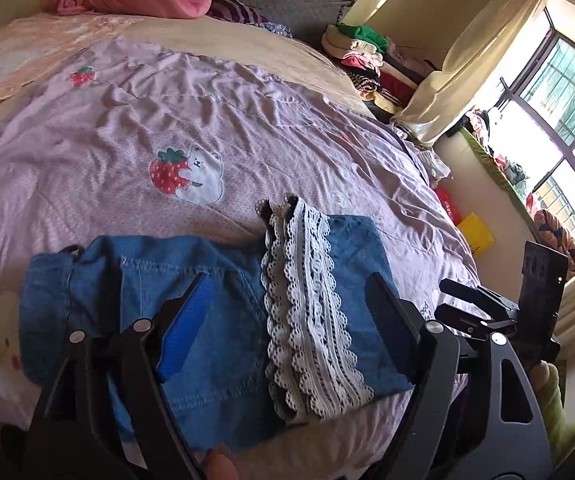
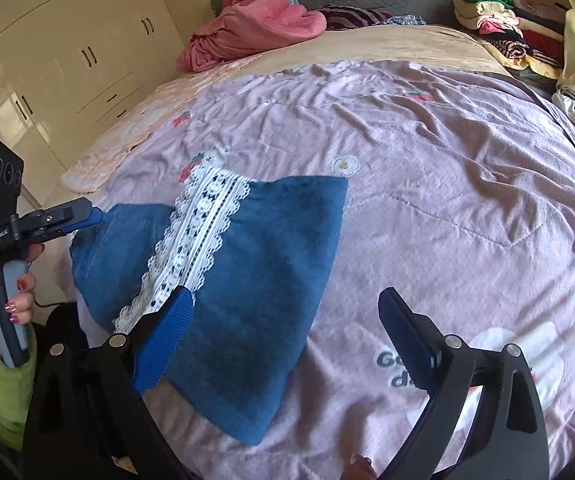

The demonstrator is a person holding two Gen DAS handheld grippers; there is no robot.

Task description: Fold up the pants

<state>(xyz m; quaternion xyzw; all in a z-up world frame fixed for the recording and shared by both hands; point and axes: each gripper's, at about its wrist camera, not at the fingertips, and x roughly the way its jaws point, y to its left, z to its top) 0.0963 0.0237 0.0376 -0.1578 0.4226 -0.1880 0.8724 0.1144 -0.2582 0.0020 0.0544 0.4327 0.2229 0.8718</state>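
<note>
The left hand-held gripper [image 1: 287, 312] is hiding part of the pants [image 1: 223, 320] lying beneath its open jaws; the right hand-held gripper [image 2: 283, 320], open too, is hovering just right of them.

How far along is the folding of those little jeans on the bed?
Mostly done, it seems. The denim pants with white lace trim lie doubled into a compact bundle on the pink strawberry quilt. Nothing is in hand: the left claw and right claw both stand open above the bundle, gripping no cloth. Left to do: perhaps one more fold or some tidying, since the edges look uneven.
</note>
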